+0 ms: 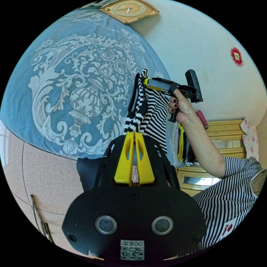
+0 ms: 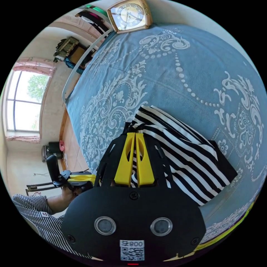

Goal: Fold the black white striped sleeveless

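Observation:
The black and white striped sleeveless top [image 1: 152,111] hangs bunched above the blue bedspread [image 1: 69,91], held up between both grippers. My left gripper [image 1: 135,134] has its yellow jaws pressed together on the lower edge of the fabric. A hand holds my right gripper [image 1: 145,81] further off, clamped on the top's upper edge. In the right gripper view the striped top [image 2: 189,158] drapes down onto the bedspread [image 2: 172,78], and my right gripper [image 2: 135,134] is shut on a fold of it. The left gripper [image 2: 83,178] shows low on the left, its tips hidden.
A clock [image 2: 129,15] lies at the far end of the bed. A wooden dresser [image 1: 225,139] stands behind the person's arm [image 1: 203,144]. Tiled floor [image 1: 39,178] runs beside the bed. A window [image 2: 26,103] is on the far wall.

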`<state>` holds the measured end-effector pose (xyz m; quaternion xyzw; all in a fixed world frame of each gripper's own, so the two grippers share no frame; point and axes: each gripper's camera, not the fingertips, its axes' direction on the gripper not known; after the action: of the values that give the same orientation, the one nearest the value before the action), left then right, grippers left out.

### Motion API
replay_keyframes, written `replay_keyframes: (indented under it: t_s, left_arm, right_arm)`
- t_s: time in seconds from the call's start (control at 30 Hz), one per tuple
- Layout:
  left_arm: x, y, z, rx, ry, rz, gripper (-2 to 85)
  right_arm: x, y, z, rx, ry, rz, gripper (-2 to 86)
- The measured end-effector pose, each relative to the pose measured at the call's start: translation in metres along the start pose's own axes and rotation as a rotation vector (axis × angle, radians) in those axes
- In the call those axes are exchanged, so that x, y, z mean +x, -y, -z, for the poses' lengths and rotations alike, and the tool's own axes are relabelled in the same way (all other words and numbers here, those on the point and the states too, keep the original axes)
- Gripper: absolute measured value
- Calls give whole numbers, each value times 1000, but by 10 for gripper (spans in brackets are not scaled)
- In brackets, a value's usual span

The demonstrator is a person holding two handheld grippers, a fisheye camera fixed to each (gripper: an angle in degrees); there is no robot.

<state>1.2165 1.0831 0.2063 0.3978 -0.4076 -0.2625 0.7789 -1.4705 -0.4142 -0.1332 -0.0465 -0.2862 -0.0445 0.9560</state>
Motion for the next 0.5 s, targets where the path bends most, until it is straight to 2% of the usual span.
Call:
replay_keyframes:
  t_s: [0.17,0.3,0.5]
  left_arm:
    - [8,-7,2,9,18,-14,2]
    - [10,-6,-3,3,8,6,4]
    - [24,-8,4,17,16,-30,18]
  right_arm:
    - [3,-4,31,53,-19,36,1]
    - [25,2,26,-16,-32,19,1]
    - [56,-13,68,0,-29,40,1]
